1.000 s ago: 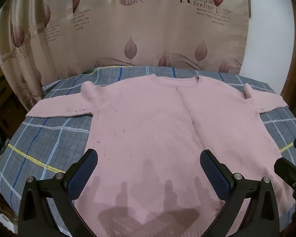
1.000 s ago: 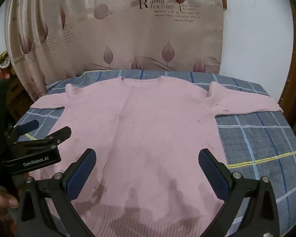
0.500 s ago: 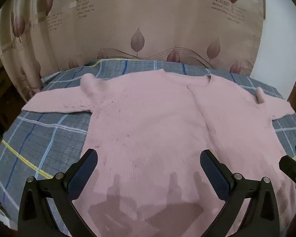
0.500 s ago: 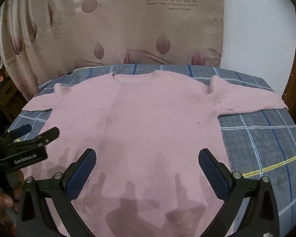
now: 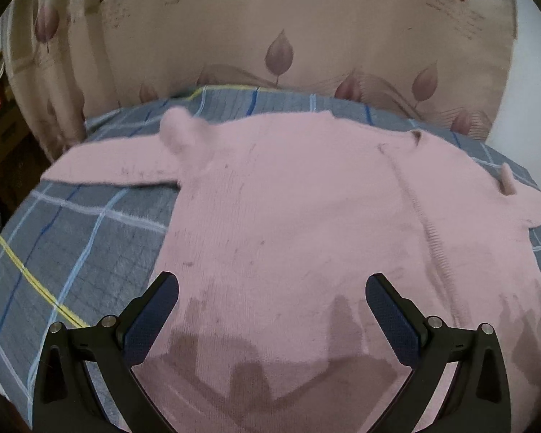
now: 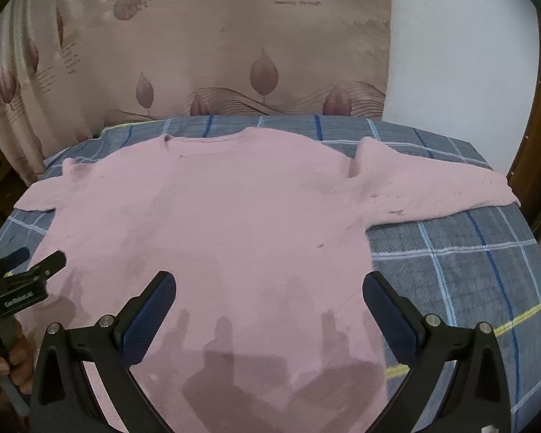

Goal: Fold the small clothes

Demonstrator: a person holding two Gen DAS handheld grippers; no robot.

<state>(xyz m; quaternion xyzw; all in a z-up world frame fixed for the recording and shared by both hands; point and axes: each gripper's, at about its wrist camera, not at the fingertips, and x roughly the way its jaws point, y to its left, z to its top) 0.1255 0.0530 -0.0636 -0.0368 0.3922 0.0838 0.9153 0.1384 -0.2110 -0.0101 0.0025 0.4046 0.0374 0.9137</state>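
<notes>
Pink sweater [image 6: 234, 223] lay flat on the plaid bedspread [image 6: 469, 270], sleeves spread, unfolded. Over the last second both cameras moved in closer above it. Left gripper [image 5: 272, 310] and right gripper [image 6: 269, 306] were wide, empty. No fold started; probably approaching for a grasp.

Both cameras closer in over the pink sweater [image 5: 299, 223] than a second ago, sweater filling more of each view and the curtain [image 6: 234, 54] lettering sliding up toward the top edge. Left gripper [image 5: 272, 310] swung leftward, so the far sleeve [image 5: 111, 166] sits nearer the middle and the neckline drifts right. Right gripper [image 6: 269, 308] eased forward, shadows on the hem bigger now. Left view blurrier than before too. Other gripper at the left edge of the right view lower and further out
</notes>
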